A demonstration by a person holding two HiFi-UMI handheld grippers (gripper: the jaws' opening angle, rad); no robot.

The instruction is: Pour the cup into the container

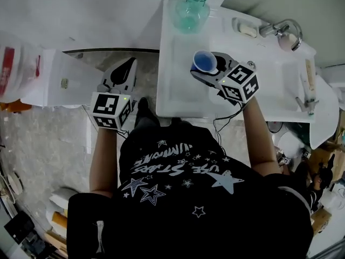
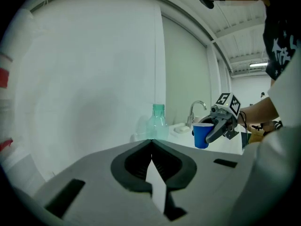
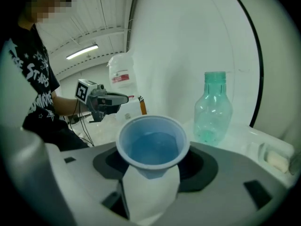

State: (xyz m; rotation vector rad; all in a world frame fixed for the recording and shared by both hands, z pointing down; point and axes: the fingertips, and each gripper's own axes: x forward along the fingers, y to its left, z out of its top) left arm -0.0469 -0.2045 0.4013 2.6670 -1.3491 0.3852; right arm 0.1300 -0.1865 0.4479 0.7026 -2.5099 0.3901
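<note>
Star-printed black shirt [image 1: 178, 177] in the foreground, a person leans over a white desk [image 1: 178, 99] with a two-jaw gripper in each hand. The right gripper [image 1: 207, 69] clasps a blue cup [image 3: 153, 147] by its sides at a middling width. It holds the cup upright above the middle of the desk, and what looks like liquid lies level inside.

The container, a clear green-tinted bottle [image 1: 192, 9] with no cap to be seen, stands at the desk's far left corner, well apart from the cup. A faucet [image 1: 280, 28] sits toward the far right corner.

The left gripper [image 1: 125, 69] hangs off the desk's left edge with its jaws pressed together and nothing between them.

By the look of it, the task is at the carrying step: the cup is gripped and level, and no pouring has begun. The next move calls for bringing the cup's rim over the bottle's mouth and tipping it slowly. The mouth is far narrower than the cup's rim, so a careless tilt would likely send liquid down the outside. The bottle looks light, and the idle left gripper could steady it.
</note>
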